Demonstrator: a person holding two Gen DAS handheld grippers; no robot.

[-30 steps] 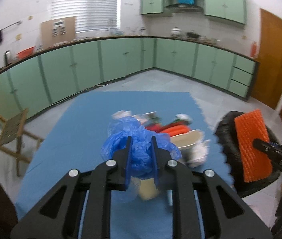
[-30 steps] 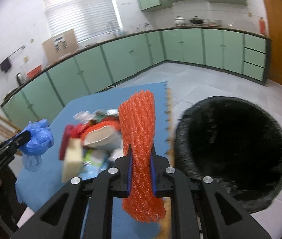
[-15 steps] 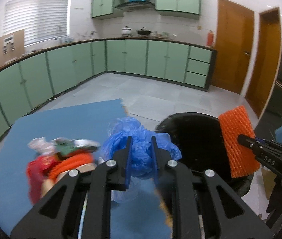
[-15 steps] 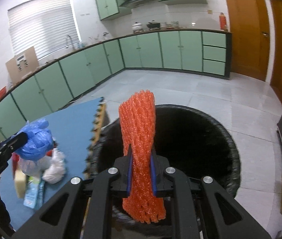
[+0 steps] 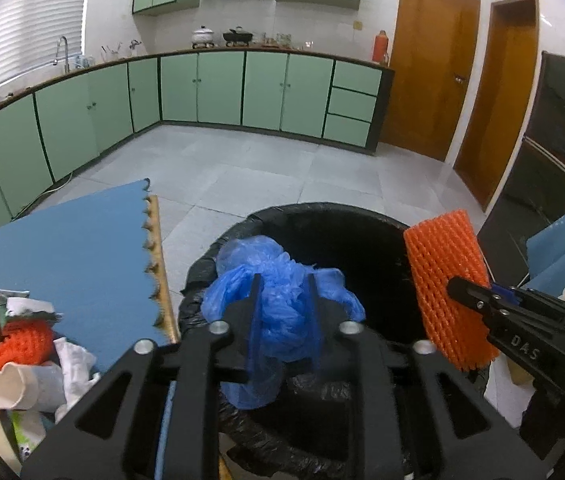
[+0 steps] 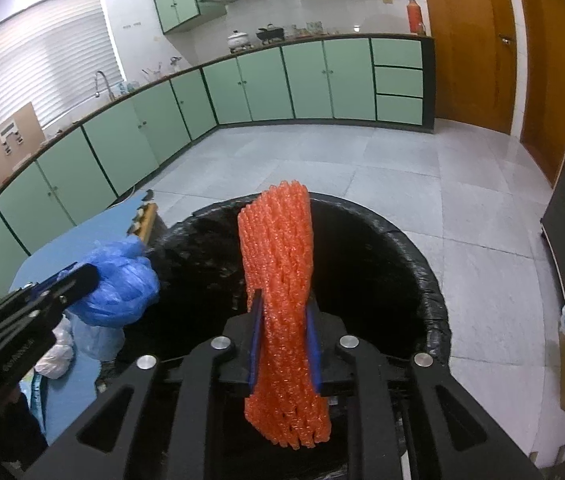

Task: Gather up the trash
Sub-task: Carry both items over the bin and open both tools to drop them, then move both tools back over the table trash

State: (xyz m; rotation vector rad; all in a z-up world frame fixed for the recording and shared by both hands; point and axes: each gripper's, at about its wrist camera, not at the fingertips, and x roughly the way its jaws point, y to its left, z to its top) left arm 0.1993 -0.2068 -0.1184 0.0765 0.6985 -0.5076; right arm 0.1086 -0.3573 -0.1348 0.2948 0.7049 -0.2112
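The crumpled blue plastic bag [image 5: 278, 304] sits between the fingers of the left claw [image 5: 282, 312], whose jaws are opening while the bag is still lodged against both pads; it hangs just over the near left rim of the black-lined trash bin [image 5: 362, 240], which opens directly ahead of and below that claw. From the right wrist view the same bag [image 6: 122, 284] bulges around the left claw's [image 6: 82, 276] tip, to the left of the bin's mouth [image 6: 402, 264]. The orange foam fruit net [image 6: 282, 280] stands upright between the fingers of the right claw [image 6: 284, 320], its jaws likewise opening with the net still touching both pads; the net's upper end rises ahead of the claw and its lower end droops toward the camera, all of it over the bin's dark interior. In the left wrist view the net [image 5: 446, 280] and right claw [image 5: 466, 292] appear to the right of the left claw, above the bin's right side. To the left of the left claw, a blue foam mat [image 5: 62, 248] covers the table, and near that claw's left side lies the remaining trash pile [image 5: 22, 356]: another orange net, white cups, crumpled paper and wrappers.
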